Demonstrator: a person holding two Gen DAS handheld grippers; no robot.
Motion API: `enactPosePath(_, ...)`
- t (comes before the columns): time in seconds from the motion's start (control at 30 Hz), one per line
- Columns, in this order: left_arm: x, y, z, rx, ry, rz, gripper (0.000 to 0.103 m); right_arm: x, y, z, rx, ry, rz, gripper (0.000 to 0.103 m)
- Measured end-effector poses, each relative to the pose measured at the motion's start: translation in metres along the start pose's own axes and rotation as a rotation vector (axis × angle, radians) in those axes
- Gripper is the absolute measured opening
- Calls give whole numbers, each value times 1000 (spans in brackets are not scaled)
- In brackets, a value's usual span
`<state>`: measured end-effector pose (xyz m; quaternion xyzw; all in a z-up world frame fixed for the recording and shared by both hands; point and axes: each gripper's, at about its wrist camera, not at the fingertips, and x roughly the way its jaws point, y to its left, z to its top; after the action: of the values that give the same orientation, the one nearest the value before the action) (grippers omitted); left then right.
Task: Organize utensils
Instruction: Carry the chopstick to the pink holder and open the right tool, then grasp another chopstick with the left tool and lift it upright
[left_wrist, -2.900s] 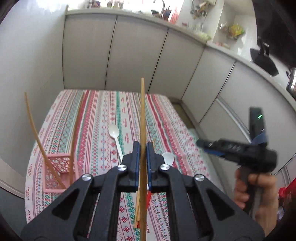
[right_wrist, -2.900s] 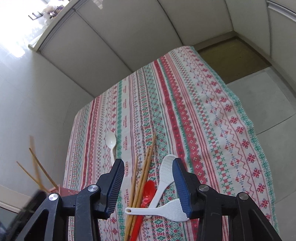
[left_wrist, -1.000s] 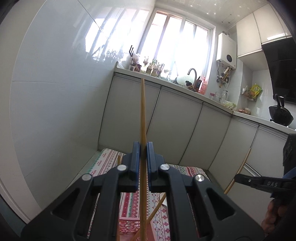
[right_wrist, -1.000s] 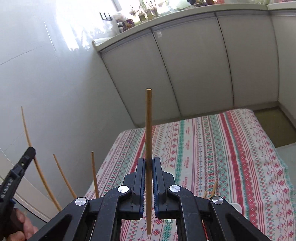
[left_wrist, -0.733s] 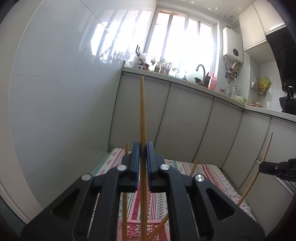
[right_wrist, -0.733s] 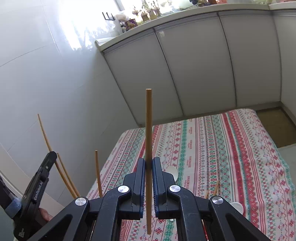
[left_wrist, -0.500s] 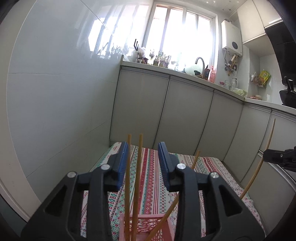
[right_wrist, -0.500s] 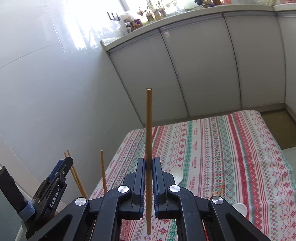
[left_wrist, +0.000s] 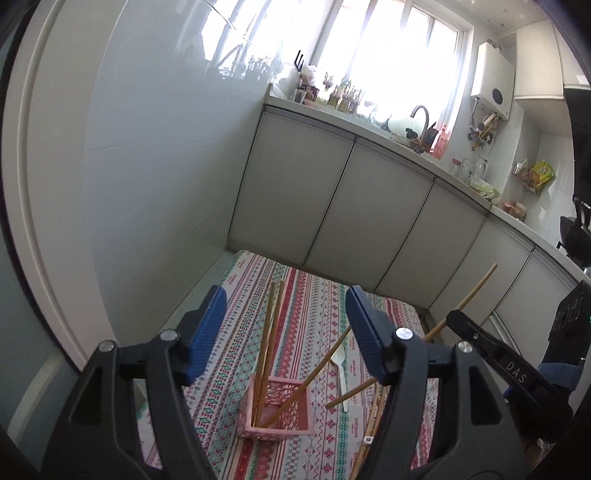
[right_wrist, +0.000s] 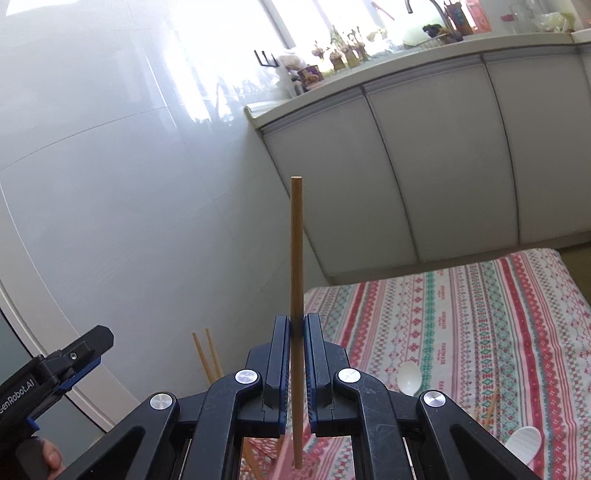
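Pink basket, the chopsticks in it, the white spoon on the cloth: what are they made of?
Pink basket: looks like moulded plastic, given the uniform pink colour and open lattice walls. Chopsticks: probably bamboo or wood, tan and matte, with thin straight shafts; the grain is too small to tell. White spoon: likely plastic, plain white, thin and slightly glossy; ceramic can't be ruled out.

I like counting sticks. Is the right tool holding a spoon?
No, the right tool is shut on a wooden chopstick standing upright.

Three wooden chopsticks (left_wrist: 269, 343) lean in pink basket (left_wrist: 291, 406); white spoon (left_wrist: 340, 369) flat nearby.
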<state>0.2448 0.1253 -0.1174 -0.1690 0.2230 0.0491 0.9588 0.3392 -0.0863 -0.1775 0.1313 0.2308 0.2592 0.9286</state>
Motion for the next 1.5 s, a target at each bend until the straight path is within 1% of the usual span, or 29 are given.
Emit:
enactPosePath(0.07,-1,-4,-3,32,15,33,70,4,15,-2,-21,-5,16,6)
enactPosePath(0.13,-1,-3,-5,37,21,23,71,12,29,-6,-59,2,18,6)
enactPosePath(0.23,2,4,-4,27,27,25,71,27,45,-18,-121,34,-1,6)
enactPosePath(0.33,6,14,-4,-5,38,18,71,41,52,-30,-161,65,-16,6)
enactPosePath(0.4,6,20,-3,-18,39,26,71,49,56,-38,-190,85,-31,6)
enactPosePath(0.63,8,28,-5,-40,50,30,71,68,54,-57,-229,156,-55,6)
enactPosePath(0.67,8,27,-6,-37,54,30,71,69,52,-59,-225,164,-56,6)
enactPosePath(0.73,9,26,-6,-36,58,29,71,68,46,-60,-185,187,-28,9)
enactPosePath(0.77,9,26,-6,-38,58,26,71,68,42,-59,-165,205,-23,13)
enactPosePath(0.8,9,25,-5,-40,60,23,71,66,38,-56,-148,212,-28,26)
enactPosePath(0.83,10,24,-5,-42,61,18,71,61,35,-53,-131,198,-28,38)
enactPosePath(0.9,10,23,-4,-40,63,6,71,46,27,-43,-102,154,-28,44)
enactPosePath(1.0,9,16,-4,-27,74,-9,71,22,7,-24,-64,108,-86,44)
enactPosePath(1.07,8,10,-4,-20,80,-26,71,4,-16,-13,-21,89,-130,44)
enactPosePath(1.13,4,0,-5,-5,81,-51,71,-15,-43,-4,25,82,-185,48)
enactPosePath(1.23,-1,-19,-9,32,82,-82,71,-39,-84,6,80,84,-303,49)
enactPosePath(1.33,-5,-52,-21,120,82,-115,71,-62,-124,9,173,92,-349,49)
enactPosePath(1.4,-4,-75,-31,195,87,-114,71,-74,-145,11,219,104,-383,49)
enactPosePath(1.47,1,-96,-43,259,107,-115,72,-87,-158,11,244,109,-410,49)
enactPosePath(1.5,5,-107,-51,292,129,-120,72,-92,-164,10,255,117,-422,49)
